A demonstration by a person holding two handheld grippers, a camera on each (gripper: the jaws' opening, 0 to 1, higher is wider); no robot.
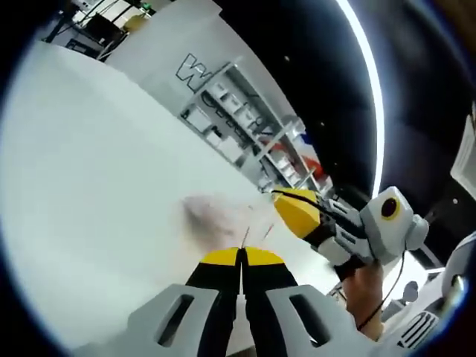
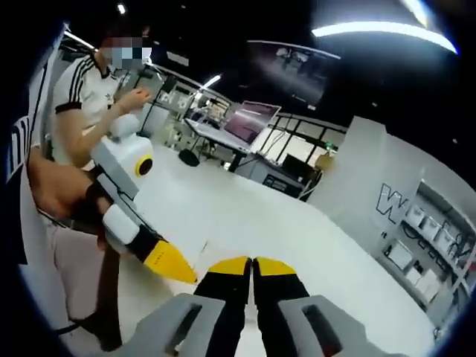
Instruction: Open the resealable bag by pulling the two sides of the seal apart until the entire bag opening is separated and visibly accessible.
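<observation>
We clamped the left gripper (image 1: pixel 241 256) on a clear, hard-to-see bag (image 1: pixel 223 216) edge, right gripper (image 2: pixel 251 265) closed at three o'clock, perhaps pinching it too.

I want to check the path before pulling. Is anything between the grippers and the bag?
Nothing visible. The clear bag, blurred above the white table, is right at the left gripper, whose shut jaws seem to pinch its edge; the right gripper reaches it too.

The bag (image 1: pixel 223 216) hangs over the tabletop (image 1: pixel 89 171), pinched between left tongs (image 1: pixel 241 256) and right tongs (image 1: pixel 286 199); shelves (image 1: pixel 238 123) stand behind the tabletop
</observation>
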